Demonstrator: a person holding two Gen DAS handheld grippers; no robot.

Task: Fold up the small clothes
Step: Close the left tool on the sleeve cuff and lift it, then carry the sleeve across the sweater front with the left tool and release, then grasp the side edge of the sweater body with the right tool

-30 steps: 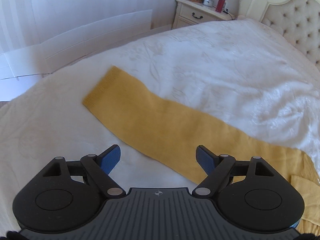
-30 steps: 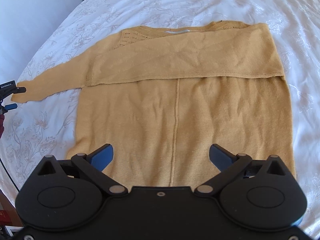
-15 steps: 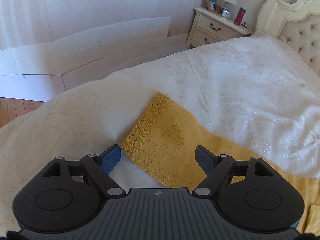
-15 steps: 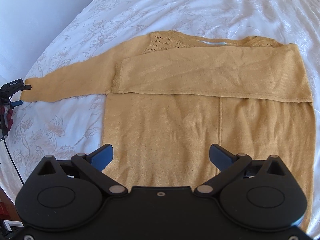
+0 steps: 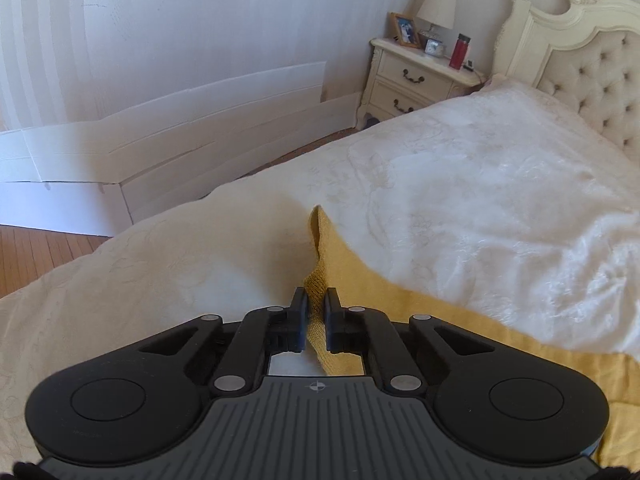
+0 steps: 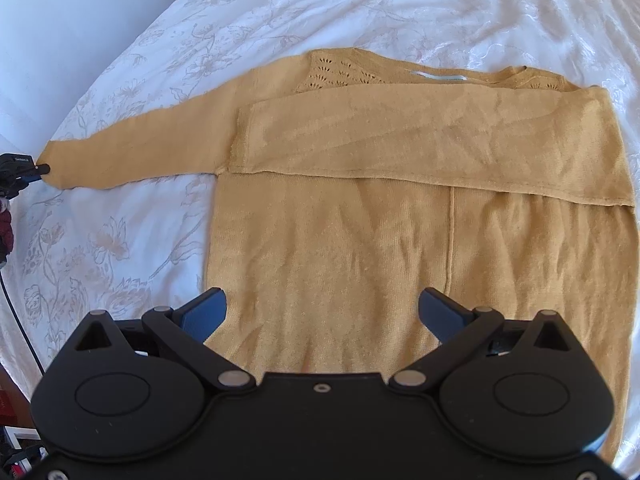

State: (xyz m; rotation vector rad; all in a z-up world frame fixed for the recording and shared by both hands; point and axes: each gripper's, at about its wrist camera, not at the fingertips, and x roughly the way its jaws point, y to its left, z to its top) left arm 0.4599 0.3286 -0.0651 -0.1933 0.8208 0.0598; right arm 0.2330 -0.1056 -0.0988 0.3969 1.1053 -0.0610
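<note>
our left tongs (image 5: 316, 312) are pinched narrow on the ribbed cuff (image 5: 314, 280) of the sweater (image 6: 400, 240), with the knit standing up in a small ridge between the jaws, while our right tongs (image 6: 322, 316) hang wide, holding nothing, over the lower hem. the sweater lies flat on the bed (image 5: 480, 184), neckline away from us in the right view; one sleeve (image 6: 440, 152) is already folded across the chest, and the other sleeve (image 6: 136, 160) stretches straight out toward the bed's edge, where we grip its end. we judge the step in hand to be folding this second sleeve over the body. to do it well, we should lift the cuff only enough to clear the bedspread, so the thin knit does not drag and pull the shoulder out of line, then carry it in a low arc across the chest and lay it level along the first sleeve. the fold line should fall at the side seam, so the body's edge stays straight. our right tongs are free, and we could press them on the body near that seam to keep the panel from sliding. the grip looks shallow, taking just the cuff's edge, so a slow pull seems safer than a quick one. we let go only once the sleeve lies flat, without a twist.
</note>
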